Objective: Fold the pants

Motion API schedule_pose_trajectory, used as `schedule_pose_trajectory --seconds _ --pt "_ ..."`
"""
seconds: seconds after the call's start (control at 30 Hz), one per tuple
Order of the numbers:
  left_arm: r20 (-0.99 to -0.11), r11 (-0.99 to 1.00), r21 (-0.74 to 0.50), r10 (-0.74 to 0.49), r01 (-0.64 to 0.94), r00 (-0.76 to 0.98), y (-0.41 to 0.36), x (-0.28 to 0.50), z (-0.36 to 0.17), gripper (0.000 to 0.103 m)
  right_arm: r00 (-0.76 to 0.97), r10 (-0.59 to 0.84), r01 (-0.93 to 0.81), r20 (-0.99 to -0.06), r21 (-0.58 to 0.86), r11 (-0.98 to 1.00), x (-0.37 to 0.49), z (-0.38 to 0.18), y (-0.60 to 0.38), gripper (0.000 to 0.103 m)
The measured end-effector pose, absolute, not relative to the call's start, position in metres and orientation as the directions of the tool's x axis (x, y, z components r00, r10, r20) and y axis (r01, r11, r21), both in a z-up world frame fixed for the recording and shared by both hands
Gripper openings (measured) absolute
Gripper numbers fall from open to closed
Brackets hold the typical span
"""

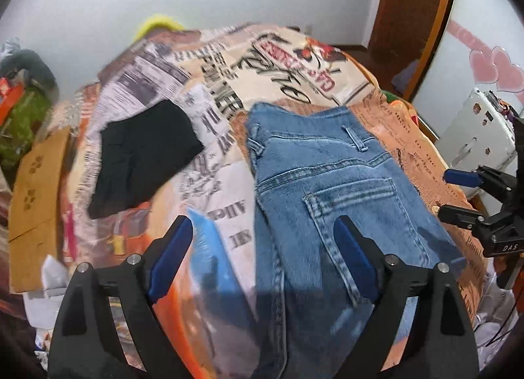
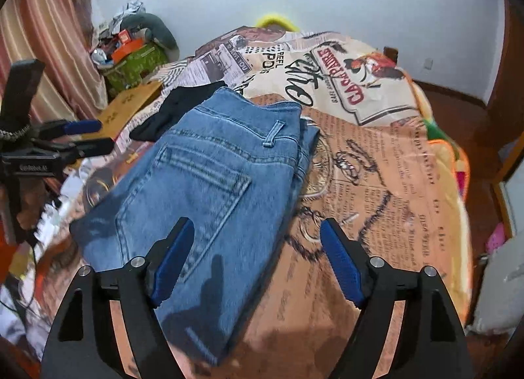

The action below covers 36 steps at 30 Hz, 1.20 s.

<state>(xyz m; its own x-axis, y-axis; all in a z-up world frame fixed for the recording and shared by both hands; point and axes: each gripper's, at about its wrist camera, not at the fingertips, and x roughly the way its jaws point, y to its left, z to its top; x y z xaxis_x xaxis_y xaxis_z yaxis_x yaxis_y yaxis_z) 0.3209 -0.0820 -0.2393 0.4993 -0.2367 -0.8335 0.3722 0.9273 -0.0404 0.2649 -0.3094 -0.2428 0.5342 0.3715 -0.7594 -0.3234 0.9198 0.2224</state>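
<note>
Blue jeans (image 1: 327,166) (image 2: 209,166) lie folded on the bed, back pocket up and waistband at the far end. In the left wrist view my left gripper (image 1: 262,225) hovers open over the jeans' left edge, with nothing between its blue pads (image 1: 170,257). In the right wrist view my right gripper (image 2: 257,225) hovers open above the jeans' right edge, its pads free of the cloth. Each view also catches the other gripper from the side, the right gripper (image 1: 448,194) and the left gripper (image 2: 101,135), both with jaws apart.
A newspaper-print bed cover (image 1: 278,58) (image 2: 376,166) lies under everything. A folded black garment (image 1: 144,156) (image 2: 183,100) rests left of the jeans. A cardboard sheet (image 1: 36,195) and a green box of clutter (image 2: 137,64) sit by the left edge, and a white case (image 1: 478,130) to the right.
</note>
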Motion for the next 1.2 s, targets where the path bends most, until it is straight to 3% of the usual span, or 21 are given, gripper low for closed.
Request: schedule_pose_trajectory --seconds 0.2,0.33,0.67,0.93,1.0,1.2 --pt "-0.887 0.917 -0.098 -0.257 0.387 0.384 -0.091 0.353 -0.283 0.088 0.403 0.449 -0.273 -0.797 0.364 0.891 0.299 -0.286 -0.31 0.077" --pt "-0.885 0.898 -0.138 -0.301 0.419 0.355 -0.093 0.362 -0.294 0.097 0.344 0.54 -0.259 -0.768 0.475 0.841 0.312 -0.3 -0.313 0.08" --pt "-0.861 0.804 -0.377 -0.487 0.461 0.145 -0.112 0.395 -0.318 0.099 0.306 0.616 -0.295 -0.726 0.542 0.787 0.335 -0.306 -0.303 0.087" --pt "-0.862 0.807 -0.397 -0.492 0.438 0.124 -0.127 0.418 -0.323 0.098 0.304 0.625 -0.278 -0.719 0.56 0.78 0.347 -0.305 -0.303 0.086" --pt "-0.868 0.814 -0.389 -0.481 0.431 0.126 -0.128 0.417 -0.321 0.093 0.302 0.628 -0.259 -0.718 0.572 0.779 0.35 -0.304 -0.305 0.08" --pt "-0.89 0.84 -0.315 -0.423 0.441 0.169 -0.129 0.393 -0.305 0.081 0.325 0.582 -0.295 -0.746 0.505 0.811 0.335 -0.283 -0.302 0.046"
